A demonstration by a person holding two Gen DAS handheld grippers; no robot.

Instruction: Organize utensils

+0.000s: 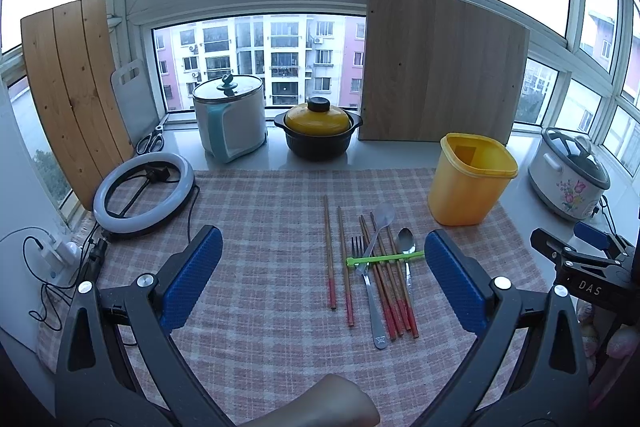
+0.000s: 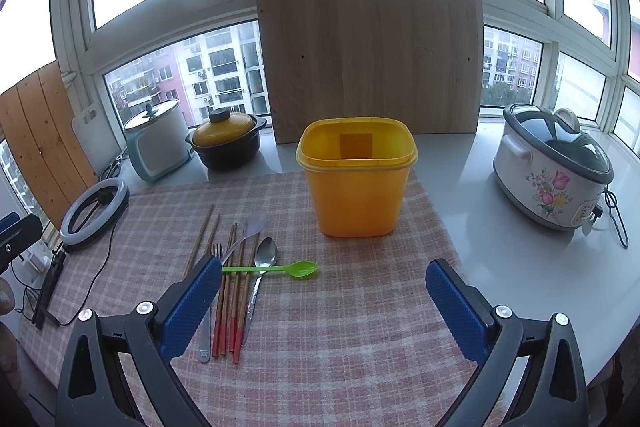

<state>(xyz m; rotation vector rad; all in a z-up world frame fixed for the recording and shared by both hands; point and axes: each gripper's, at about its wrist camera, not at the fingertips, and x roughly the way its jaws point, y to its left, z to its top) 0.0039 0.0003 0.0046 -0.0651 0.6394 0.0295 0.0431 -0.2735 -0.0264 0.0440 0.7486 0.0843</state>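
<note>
A yellow plastic bin stands open and upright on the plaid cloth. Left of it lie several red-tipped chopsticks, a metal fork, a metal spoon, a clear spoon and a green plastic spoon laid across them. My left gripper is open and empty above the cloth, left of the utensils. My right gripper is open and empty, in front of the bin; it also shows in the left wrist view.
On the sill stand a white pot, a yellow-lidded clay pot, a wooden board and a floral rice cooker. A ring light with cables lies at the cloth's left edge. Scissors lie near a plank.
</note>
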